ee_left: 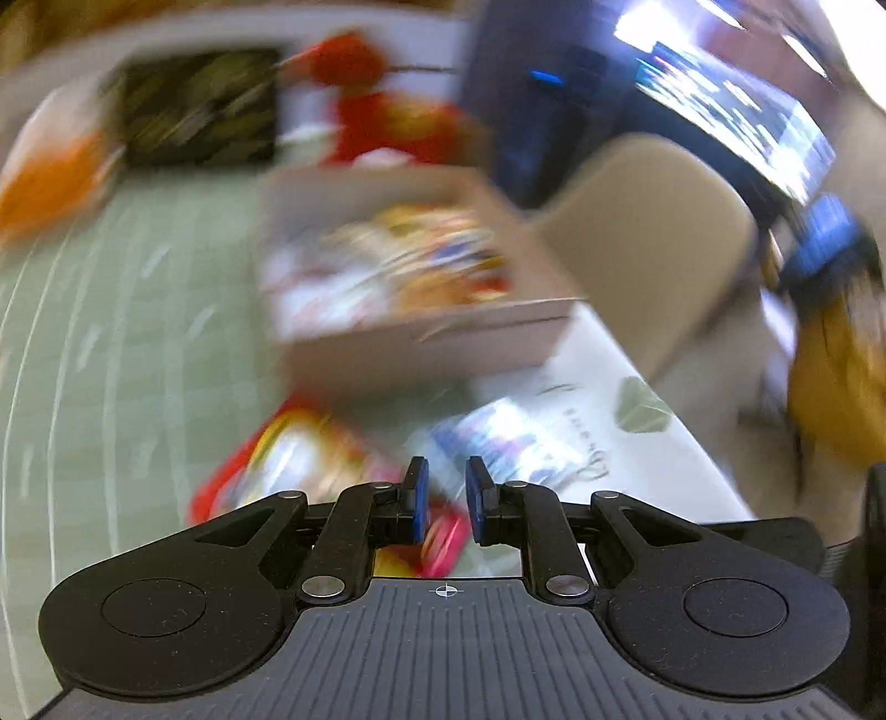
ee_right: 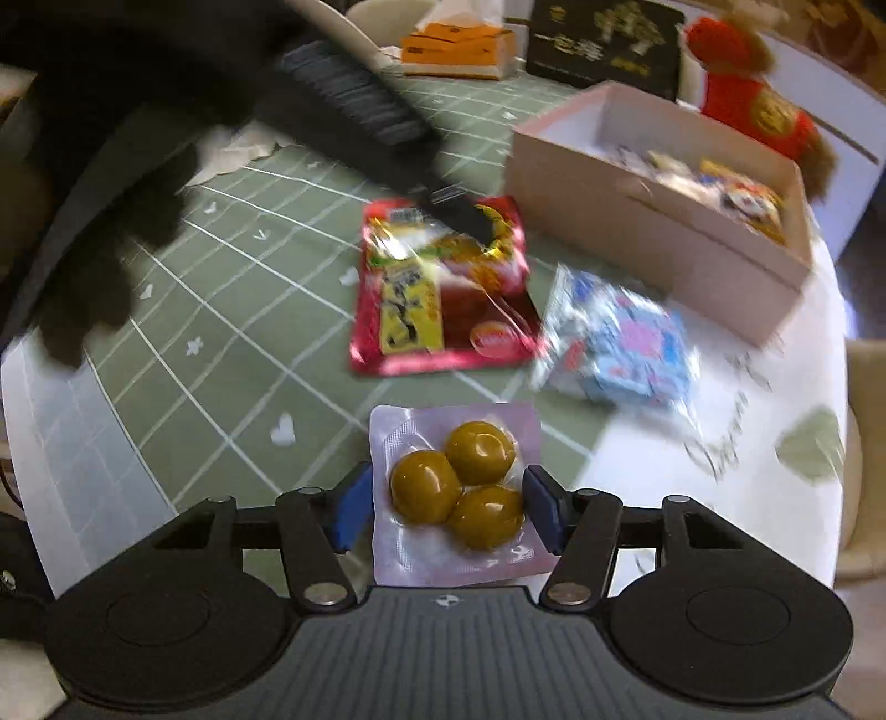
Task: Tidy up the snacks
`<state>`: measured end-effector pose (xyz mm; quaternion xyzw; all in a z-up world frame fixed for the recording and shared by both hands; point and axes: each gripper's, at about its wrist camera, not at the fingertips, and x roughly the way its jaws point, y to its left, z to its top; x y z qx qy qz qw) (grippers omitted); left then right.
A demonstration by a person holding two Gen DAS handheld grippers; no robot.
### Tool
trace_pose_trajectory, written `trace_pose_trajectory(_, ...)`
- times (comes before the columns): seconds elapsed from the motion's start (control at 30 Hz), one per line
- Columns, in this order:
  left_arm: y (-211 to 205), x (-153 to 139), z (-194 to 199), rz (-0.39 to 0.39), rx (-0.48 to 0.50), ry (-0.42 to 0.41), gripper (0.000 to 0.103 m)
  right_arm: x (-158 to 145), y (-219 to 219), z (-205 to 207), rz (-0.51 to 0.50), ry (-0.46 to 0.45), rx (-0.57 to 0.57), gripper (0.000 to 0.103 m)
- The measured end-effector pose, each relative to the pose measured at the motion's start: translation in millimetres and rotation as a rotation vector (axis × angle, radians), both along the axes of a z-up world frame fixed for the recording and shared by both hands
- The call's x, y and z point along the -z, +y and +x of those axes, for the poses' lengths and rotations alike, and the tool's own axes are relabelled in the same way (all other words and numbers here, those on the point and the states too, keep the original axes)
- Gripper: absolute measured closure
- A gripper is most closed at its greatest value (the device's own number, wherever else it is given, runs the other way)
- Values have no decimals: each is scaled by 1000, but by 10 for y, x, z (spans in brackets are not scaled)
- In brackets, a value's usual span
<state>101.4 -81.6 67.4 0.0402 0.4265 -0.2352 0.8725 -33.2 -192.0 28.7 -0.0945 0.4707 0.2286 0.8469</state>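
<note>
A clear vacuum packet of three brown eggs [ee_right: 454, 476] lies at the near edge of the green checked tablecloth [ee_right: 221, 310]. My right gripper [ee_right: 447, 501] is shut on it, one blue pad at each side edge. Beyond it lie a red snack packet [ee_right: 443, 299] and a blue-and-white packet [ee_right: 626, 338]. A pale cardboard box [ee_right: 653, 221] with several snacks inside stands at the far right. My left gripper [ee_left: 447, 487] hovers over the red snack packet [ee_left: 288, 459], its pads a narrow gap apart with nothing between them. The left wrist view is badly blurred.
An orange tissue box [ee_right: 454, 50], a black box [ee_right: 603, 44] and a red plush toy [ee_right: 747, 99] stand along the table's far side. A person's dark-gloved hand [ee_right: 111, 221] fills the upper left. A beige chair [ee_left: 653, 238] stands beyond the table's right edge.
</note>
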Motion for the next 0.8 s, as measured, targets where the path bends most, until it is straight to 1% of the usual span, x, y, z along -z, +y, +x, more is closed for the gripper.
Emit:
trace_pose_trajectory(0.03, -167, 13, 61, 55, 54, -40, 83, 21, -5, -22, -12, -5, 1, 43)
trace_pose_trajectory(0.07, -325, 52, 138, 105, 93, -62, 83, 30, -4, -58, -32, -20, -3, 43)
trace_pose_trajectory(0.1, -454, 105, 221, 137, 115, -62, 83, 41, 7, -87, -53, -32, -10, 43)
trace_pose_trajectory(0.2, -738, 280, 455, 164, 169, -2, 83, 54, 9, -129, -59, -59, -13, 42)
trace_pose_trajectory(0.27, -865, 389, 497, 218, 194, 11, 83, 68, -30, -99, -46, -48, 4, 37)
trace_pose_trajectory(0.3, -922, 441, 494, 258, 209, 10, 82, 77, -57, -73, -42, -42, 18, 29)
trace_pose_trajectory(0.33, -946, 446, 472, 267, 221, -11, 82, 93, -90, -50, -35, -35, 34, 23)
trace_pose_trajectory(0.4, -952, 439, 467, 277, 227, -4, 82, 110, -117, -21, -32, -40, 33, 18)
trace_pose_trajectory(0.5, -906, 414, 481, 255, 230, 12, 81, 135, -124, 22, -32, -45, 19, 12)
trace_pose_trajectory(0.57, -879, 429, 519, 242, 234, 15, 77, 140, -127, 55, -32, -46, 10, 11)
trace_pose_trajectory(0.63, -839, 414, 530, 240, 218, 23, 66, 137, -127, 89, -31, -47, 17, 11)
trace_pose_trajectory(0.7, -804, 429, 575, 243, 198, 30, 57, 120, -123, 77, -31, -47, 19, 11)
trace_pose_trajectory(0.77, -764, 435, 595, 223, 186, 41, 57, 115, -125, 73, -31, -48, 21, 11)
trace_pose_trajectory(0.8, -751, 440, 599, 209, 187, 48, 59, 113, -126, 69, -31, -48, 23, 11)
